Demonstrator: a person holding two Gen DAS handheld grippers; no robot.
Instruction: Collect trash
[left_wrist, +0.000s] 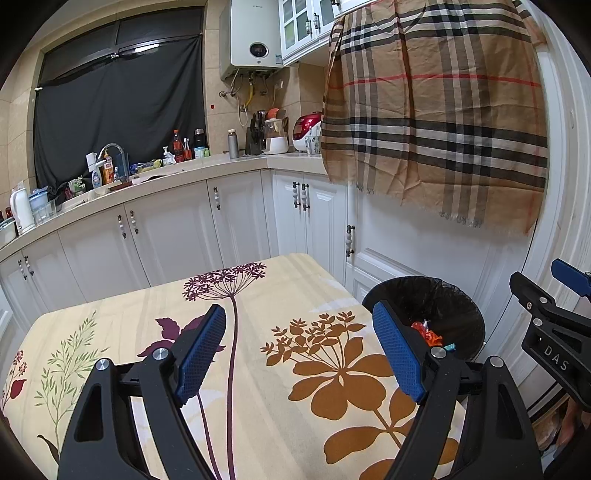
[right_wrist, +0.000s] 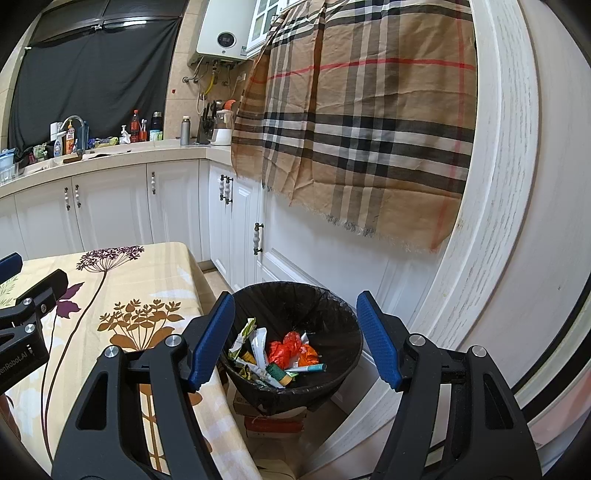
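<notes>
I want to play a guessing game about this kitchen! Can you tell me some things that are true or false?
1. The round bin with the black bag holds crumpled wrappers. True.
2. The left claw is squeezing a wrapper. False: it is open with nothing between its blue pads.
3. The flowered tablecloth has trash on it. False: none shows on it.
4. A tan checked scarf hangs above the bin. True.
5. The right claw is open. True.

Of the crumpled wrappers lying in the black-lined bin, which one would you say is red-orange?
The crumpled red-orange plastic wrapper at the centre of the black-lined bin; the wrappers left of it are white, green and yellow.
</notes>
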